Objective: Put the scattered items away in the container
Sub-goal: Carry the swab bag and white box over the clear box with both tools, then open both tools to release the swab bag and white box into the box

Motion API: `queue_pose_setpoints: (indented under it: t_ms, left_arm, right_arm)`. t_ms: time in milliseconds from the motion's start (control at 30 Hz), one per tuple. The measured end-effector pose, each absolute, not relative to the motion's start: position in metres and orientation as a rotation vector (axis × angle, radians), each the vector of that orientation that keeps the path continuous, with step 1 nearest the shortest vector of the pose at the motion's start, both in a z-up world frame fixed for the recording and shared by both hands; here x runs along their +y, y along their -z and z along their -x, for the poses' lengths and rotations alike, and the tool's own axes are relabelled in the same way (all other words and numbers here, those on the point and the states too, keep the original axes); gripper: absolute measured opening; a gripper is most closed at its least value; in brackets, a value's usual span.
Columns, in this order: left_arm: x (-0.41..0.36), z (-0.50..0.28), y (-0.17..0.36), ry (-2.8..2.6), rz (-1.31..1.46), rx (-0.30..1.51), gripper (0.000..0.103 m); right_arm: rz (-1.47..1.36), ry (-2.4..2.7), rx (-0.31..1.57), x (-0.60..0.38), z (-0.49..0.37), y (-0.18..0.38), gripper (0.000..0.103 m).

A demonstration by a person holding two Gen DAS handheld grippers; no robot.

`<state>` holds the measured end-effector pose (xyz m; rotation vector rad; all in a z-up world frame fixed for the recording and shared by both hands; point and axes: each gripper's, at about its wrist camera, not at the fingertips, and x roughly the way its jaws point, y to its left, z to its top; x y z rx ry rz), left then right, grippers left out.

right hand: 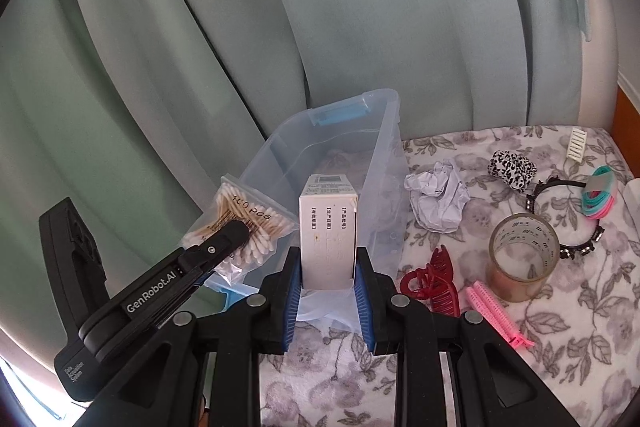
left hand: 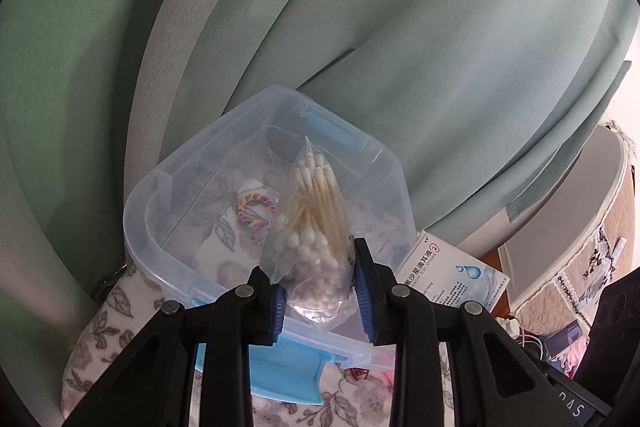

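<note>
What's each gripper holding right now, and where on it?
The left gripper pinches the bag of cotton swabs near its lower end. The right gripper clamps the white box by its lower sides.

backdrop: pale green curtain (right hand: 360,7) in long folds across the upper frame of both views | surface: floral cloth (right hand: 500,355) in grey and white at lower right | edge: orange-brown wood strip (right hand: 626,119) at far right | light: soft daylight, brightest at the right edge of the left-wrist view
</note>
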<state>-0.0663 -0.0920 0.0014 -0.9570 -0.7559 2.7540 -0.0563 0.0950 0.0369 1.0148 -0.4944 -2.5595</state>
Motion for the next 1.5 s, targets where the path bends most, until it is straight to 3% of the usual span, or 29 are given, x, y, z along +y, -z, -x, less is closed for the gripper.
queue_pose_setpoints:
  t_ms: [467,633,867,933,1267,1500]
  left_arm:
    - [-0.096,0.072,0.005,-2.781,0.945,-0.745,0.032]
    - [-0.093,0.073,0.002,-2.771,0.927,-0.734,0.041]
    - [-0.086,0.072,-0.001,-2.776,0.948,-0.696,0.051]
    - [-0.086,0.072,-0.001,-2.782,0.971,-0.693,0.052]
    - [-0.072,0.059,-0.012,-2.772,1.055,-0.7,0.053]
    - [-0.04,0.033,-0.039,-2.784,1.001,-0.574,0.053]
  right_arm:
    - [-1.028,2.519,-0.453,0.079,0.074,-0.023,0.029]
    - [-1.029,2.515,-0.445,0.078,0.077,-0.022,0.03]
    - [-1.03,2.504,-0.42,0.076,0.071,-0.024,0.042]
    - [-1.045,2.52,-0.435,0.082,0.069,-0.024,0.046]
    - [-1.05,2.621,-0.648,0.145,0.041,-0.024,0.046]
    - [-0.982,2.664,-0.77,0.182,0.013,-0.035,0.046]
